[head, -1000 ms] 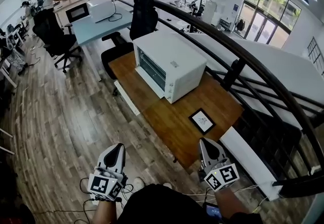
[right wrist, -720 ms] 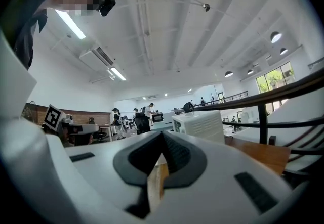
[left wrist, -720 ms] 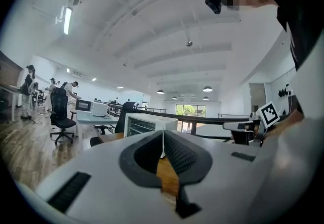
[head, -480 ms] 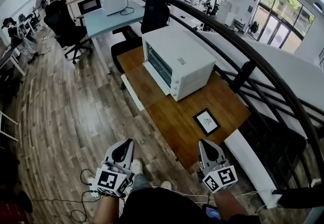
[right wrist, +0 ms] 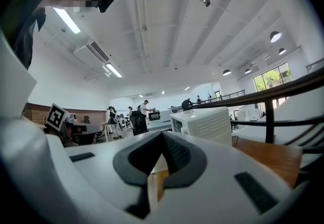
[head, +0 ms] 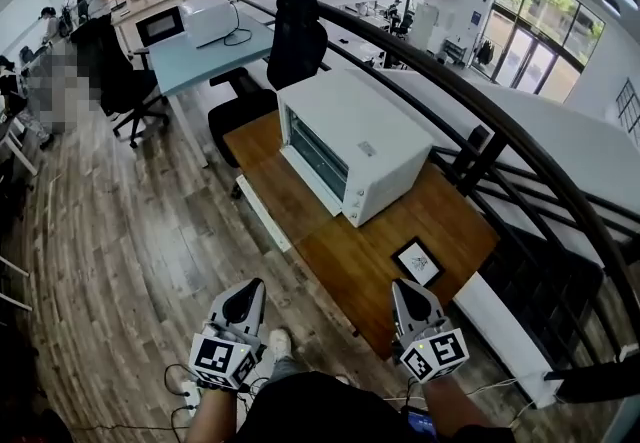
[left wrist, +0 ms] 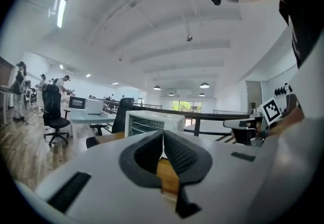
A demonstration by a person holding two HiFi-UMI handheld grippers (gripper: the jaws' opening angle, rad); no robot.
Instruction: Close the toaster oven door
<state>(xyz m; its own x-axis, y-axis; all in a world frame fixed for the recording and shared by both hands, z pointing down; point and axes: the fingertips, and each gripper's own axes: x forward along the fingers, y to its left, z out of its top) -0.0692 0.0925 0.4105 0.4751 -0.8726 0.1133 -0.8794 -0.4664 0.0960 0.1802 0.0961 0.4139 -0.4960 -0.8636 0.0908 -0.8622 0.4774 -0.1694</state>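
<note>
A white toaster oven stands on a wooden table, its front facing left with racks showing through it. I cannot tell from here how its door stands. Both grippers hang low in the head view, well short of the table's near corner and apart from the oven. The left gripper is shut and empty. The right gripper is also shut with nothing in it. The oven shows beyond the closed left gripper in the left gripper view. It lies right of the right gripper in the right gripper view.
A black-framed card lies on the table near me. A white strip runs along the table's left edge. A black chair and a blue desk stand behind. A dark railing curves along the right. Cables trail on the wood floor.
The head view has shifted, so the oven and table sit a little nearer and more central. Both grippers stay shut and low, about where they were.
</note>
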